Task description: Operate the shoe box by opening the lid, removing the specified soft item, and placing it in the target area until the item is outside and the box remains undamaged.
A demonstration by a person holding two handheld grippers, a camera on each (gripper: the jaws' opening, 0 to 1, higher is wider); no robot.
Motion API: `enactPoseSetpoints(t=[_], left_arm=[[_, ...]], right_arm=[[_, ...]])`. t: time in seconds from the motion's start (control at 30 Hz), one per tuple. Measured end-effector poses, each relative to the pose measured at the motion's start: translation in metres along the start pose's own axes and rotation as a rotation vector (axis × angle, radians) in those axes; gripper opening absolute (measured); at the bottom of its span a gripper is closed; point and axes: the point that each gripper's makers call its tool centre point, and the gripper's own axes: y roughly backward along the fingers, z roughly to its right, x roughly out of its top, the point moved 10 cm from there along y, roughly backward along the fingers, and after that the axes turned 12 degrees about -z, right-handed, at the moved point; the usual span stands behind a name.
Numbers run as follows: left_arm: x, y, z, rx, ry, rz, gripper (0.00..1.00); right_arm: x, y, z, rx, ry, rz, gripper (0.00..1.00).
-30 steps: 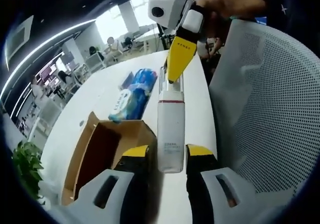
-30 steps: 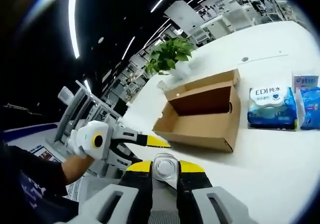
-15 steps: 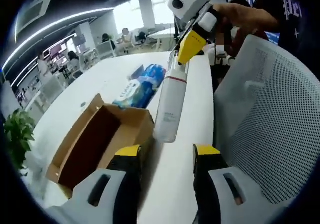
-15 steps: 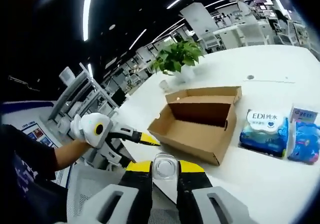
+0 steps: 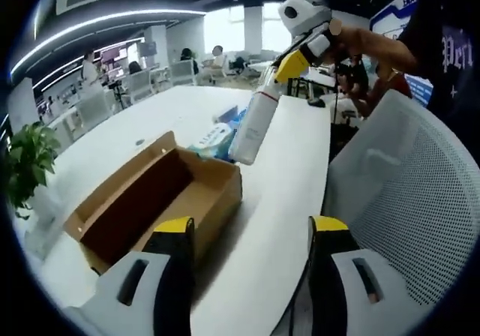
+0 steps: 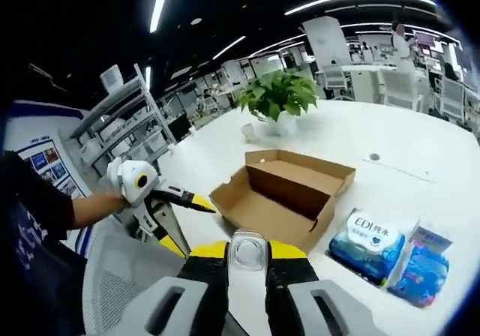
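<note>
A white bottle (image 5: 252, 124) hangs tilted in the air above the white table (image 5: 277, 201), held at its top by my right gripper (image 5: 277, 73), which comes in from the upper right. In the right gripper view its cap (image 6: 247, 250) sits clamped between that gripper's own yellow-tipped jaws. The brown shoe box (image 5: 154, 201) lies open on the table, and I see nothing inside it (image 6: 281, 190). My left gripper (image 5: 253, 231) stands open near the table edge with nothing between its jaws. The same left gripper (image 6: 186, 223) also shows at the left in the right gripper view.
Two blue tissue packs (image 6: 367, 235) (image 6: 424, 265) lie on the table beyond the box. A white mesh chair (image 5: 405, 201) stands close on the right. A potted plant (image 6: 277, 96) sits at the table's far side. Office desks and people fill the background.
The right gripper has lifted the bottle out from between the left gripper's jaws and carried it away over the table. The left jaws now stand wider apart.
</note>
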Motion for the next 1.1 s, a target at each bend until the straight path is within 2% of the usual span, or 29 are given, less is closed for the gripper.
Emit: enactPoseSetpoints(t=[0.07,0.13,0.3,0.47,0.57,0.63,0.9,1.1], left_arm=[[-0.001,0.002,-0.001,0.006,0.017,0.008,0.63],[-0.001,0.007,-0.003,0.041,0.031,0.037,0.64],[-0.002,0.019,-0.002,0.048,0.131,0.098,0.68],[-0.01,0.028,0.005,0.081,0.155,0.099,0.75],[-0.013,0.031,0.01,0.096,0.164,0.096,0.76],[-0.017,0.034,0.012,0.107,0.179,0.096,0.77],[-0.029,0.046,0.025,0.166,0.212,0.107,0.86],[-0.031,0.051,0.035,0.197,0.23,0.12,0.92]], right_arm=[[0.006,0.004,0.004,-0.02,0.053,-0.011,0.12],[0.013,0.007,0.009,-0.029,0.081,-0.019,0.12],[0.03,0.018,0.026,-0.078,0.187,-0.042,0.12],[0.045,0.026,0.044,-0.115,0.277,-0.062,0.12],[0.052,0.028,0.05,-0.094,0.295,-0.055,0.12],[0.056,0.03,0.056,-0.114,0.336,-0.076,0.12],[0.068,0.033,0.077,-0.14,0.435,-0.115,0.13],[0.074,0.029,0.096,-0.164,0.502,-0.147,0.13]])
